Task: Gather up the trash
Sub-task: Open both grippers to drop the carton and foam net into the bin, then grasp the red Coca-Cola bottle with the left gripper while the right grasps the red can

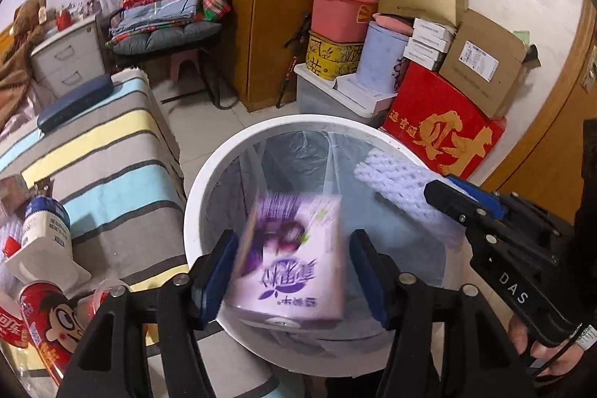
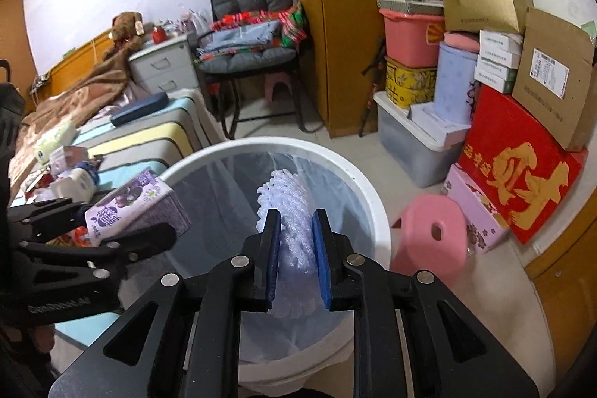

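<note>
Purple carton [image 1: 289, 256] blurred between spread fingers of left gripper [image 1: 294, 271], pads apart from its sides, over white bin [image 1: 194, 207] with clear liner. Right gripper [image 2: 296, 262] clamped on white foam net [image 2: 289, 211] above same bin. Striped bed [image 1: 108, 152] touches bin's left rim; bottles [image 1: 46, 230] there. Pink stool [image 2: 429, 237], red box [image 2: 518, 166] right.

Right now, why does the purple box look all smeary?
In the left wrist view the purple carton is motion-blurred between the open left gripper, over the white bin, while the room is sharp. In the right wrist view the carton looks crisper, and the foam net is sharp. Both views bend at the edges.
</note>
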Motion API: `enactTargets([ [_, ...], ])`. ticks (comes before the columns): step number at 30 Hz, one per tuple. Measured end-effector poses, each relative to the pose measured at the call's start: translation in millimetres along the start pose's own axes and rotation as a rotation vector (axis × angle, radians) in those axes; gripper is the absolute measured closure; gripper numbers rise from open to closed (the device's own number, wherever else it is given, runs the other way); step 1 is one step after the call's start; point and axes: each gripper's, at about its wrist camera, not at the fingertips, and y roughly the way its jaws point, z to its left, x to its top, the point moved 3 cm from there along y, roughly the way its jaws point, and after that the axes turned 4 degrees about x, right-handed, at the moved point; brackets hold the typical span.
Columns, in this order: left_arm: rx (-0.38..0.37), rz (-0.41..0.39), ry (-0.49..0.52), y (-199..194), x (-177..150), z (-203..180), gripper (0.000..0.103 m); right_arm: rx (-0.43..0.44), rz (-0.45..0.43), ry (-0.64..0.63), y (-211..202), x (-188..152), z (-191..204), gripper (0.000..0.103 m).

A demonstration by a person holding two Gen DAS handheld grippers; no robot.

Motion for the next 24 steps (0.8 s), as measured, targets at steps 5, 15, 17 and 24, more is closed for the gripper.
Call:
enactTargets([
  [5, -0.017, -0.020, -0.020, -4, 1, 3, 0.032, 0.011, 0.000, 0.017, -2, -1, -2, 0.044],
  [15, 0.019, -0.057, -0.026, -31, -7, 15, 0.032, 0.006, -0.040, 0.025, -16, 2, 5, 0.044],
  [17, 0.020, -0.065, -0.038, -40, -10, 21, 0.032, 0.004, -0.050, 0.034, -18, 2, 6, 0.044],
  [24, 0.049, -0.102, -0.072, -66, -25, 40, 0.032, 0.020, -0.075, 0.037, -28, -1, 20, 0.044],
])
